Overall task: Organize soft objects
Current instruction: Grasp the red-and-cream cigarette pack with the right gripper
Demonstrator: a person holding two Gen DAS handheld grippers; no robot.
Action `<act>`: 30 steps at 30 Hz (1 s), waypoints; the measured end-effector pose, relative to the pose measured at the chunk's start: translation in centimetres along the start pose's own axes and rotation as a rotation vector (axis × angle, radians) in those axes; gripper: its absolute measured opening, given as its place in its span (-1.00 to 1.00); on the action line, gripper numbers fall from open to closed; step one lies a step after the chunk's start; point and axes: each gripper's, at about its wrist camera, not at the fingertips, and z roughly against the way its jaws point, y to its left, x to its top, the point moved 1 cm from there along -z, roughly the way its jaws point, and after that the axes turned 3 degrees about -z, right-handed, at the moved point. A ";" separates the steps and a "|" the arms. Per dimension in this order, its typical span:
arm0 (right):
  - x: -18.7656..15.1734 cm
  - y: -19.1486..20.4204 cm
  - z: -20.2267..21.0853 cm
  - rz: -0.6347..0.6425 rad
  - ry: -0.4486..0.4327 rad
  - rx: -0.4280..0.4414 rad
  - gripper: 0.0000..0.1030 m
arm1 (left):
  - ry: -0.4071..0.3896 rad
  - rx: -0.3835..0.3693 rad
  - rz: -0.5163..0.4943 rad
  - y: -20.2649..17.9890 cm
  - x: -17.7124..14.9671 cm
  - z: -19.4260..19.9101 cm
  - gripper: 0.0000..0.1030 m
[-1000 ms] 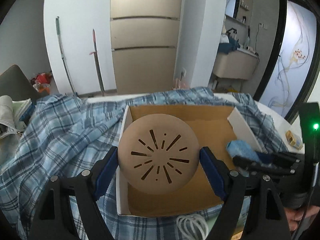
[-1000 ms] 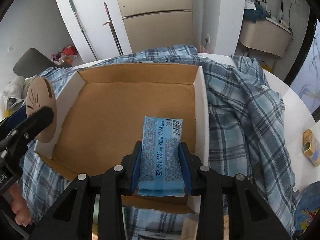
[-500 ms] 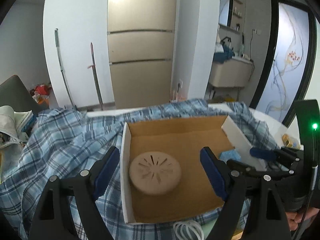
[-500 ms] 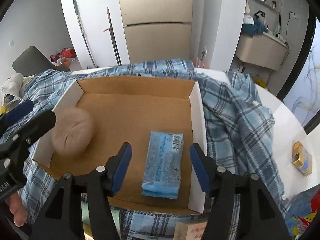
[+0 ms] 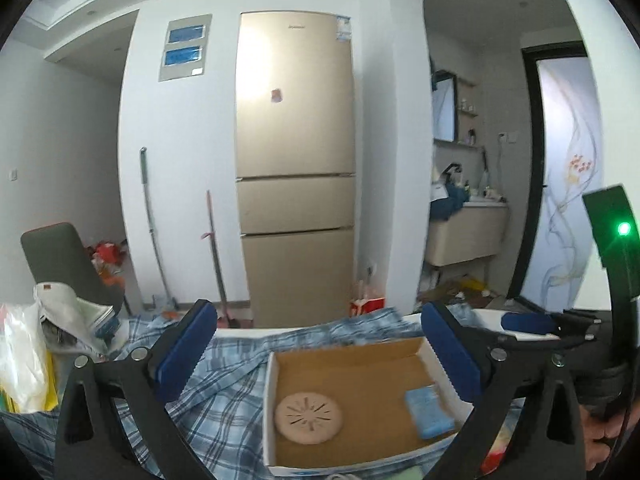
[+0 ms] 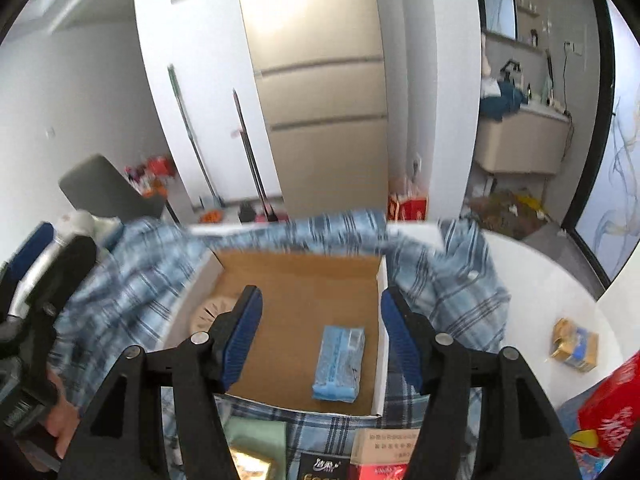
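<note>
Left tool [image 5: 320, 350] opening wide, right tool [image 6: 320, 338] parted, both empty above the cardboard box [image 6: 382, 344]; careless lowering could crush the blue packet [image 6: 339, 364].

Disc [image 5: 308, 417] left, packet [image 5: 429, 411] right, in box [image 5: 347, 358].

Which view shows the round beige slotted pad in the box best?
The left wrist view: the round beige slotted pad lies flat in the cardboard box, whole and unobstructed, slots visible. In the right wrist view only a blurred edge of it shows, partly hidden behind a finger of the right hand-held gripper.
</note>
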 end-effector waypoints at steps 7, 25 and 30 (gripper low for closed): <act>0.1 -0.6 7.0 0.018 -0.119 -0.008 0.19 | -0.037 -0.028 0.029 -0.5 0.7 5.0 1.00; -10.1 -7.3 3.4 -0.113 0.055 -0.095 0.19 | 0.134 -0.010 -0.024 -1.4 -10.9 6.0 1.00; -11.1 -8.5 1.5 -0.145 0.132 -0.051 0.19 | 0.152 -0.033 -0.019 -1.8 -11.5 5.5 1.00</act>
